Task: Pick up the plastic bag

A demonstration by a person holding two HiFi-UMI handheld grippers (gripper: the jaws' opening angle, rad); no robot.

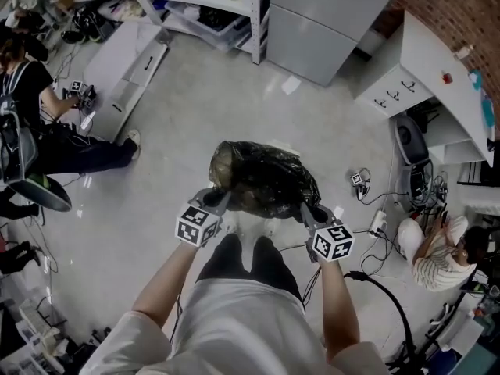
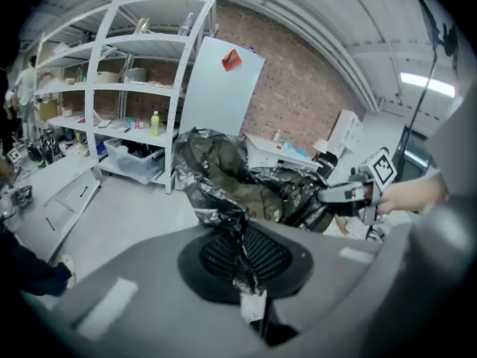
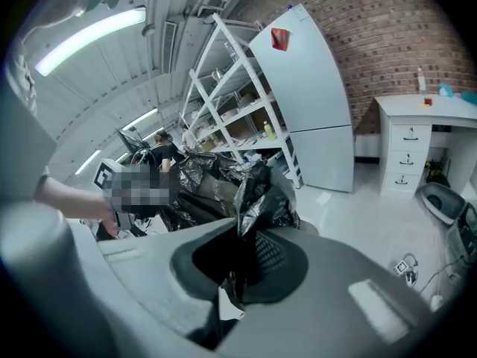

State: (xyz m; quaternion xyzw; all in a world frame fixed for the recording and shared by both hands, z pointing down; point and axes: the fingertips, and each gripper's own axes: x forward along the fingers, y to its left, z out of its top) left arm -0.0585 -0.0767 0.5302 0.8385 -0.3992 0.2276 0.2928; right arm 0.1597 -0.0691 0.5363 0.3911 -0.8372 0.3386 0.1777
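Head view looks steeply down on the plastic bag [image 1: 262, 180], black and crumpled, hanging between the left tongs [image 1: 221, 198] and the right tongs [image 1: 306, 209] in front of the person's legs, above a pale glossy floor [image 1: 195, 108]. A marker cube [image 1: 196, 225] sits on each tool. Only this view takes in a seated person [image 1: 55, 143] at the left edge, a second sitter [image 1: 437, 252] at the right and loose cables [image 1: 375, 201] on the floor.

Left gripper view shows the left tongs pressed together on a twisted strip of the bag's film. The bag bulges just beyond them, and the right tongs pinch its far side. Behind stand a white shelf rack [image 2: 127, 88] with a yellow bottle [image 2: 155, 122], a fridge [image 2: 220, 95] bearing a red tag [image 2: 232, 60], and a brick wall [image 2: 298, 88].

Right gripper view shows the right tongs likewise clamped on a fold of black film, with the bag's bulk rising to the left. It alone shows a white counter [image 3: 414, 136] with drawers beside the fridge and a ceiling lamp [image 3: 93, 36]. The red tag's print is too small to read.
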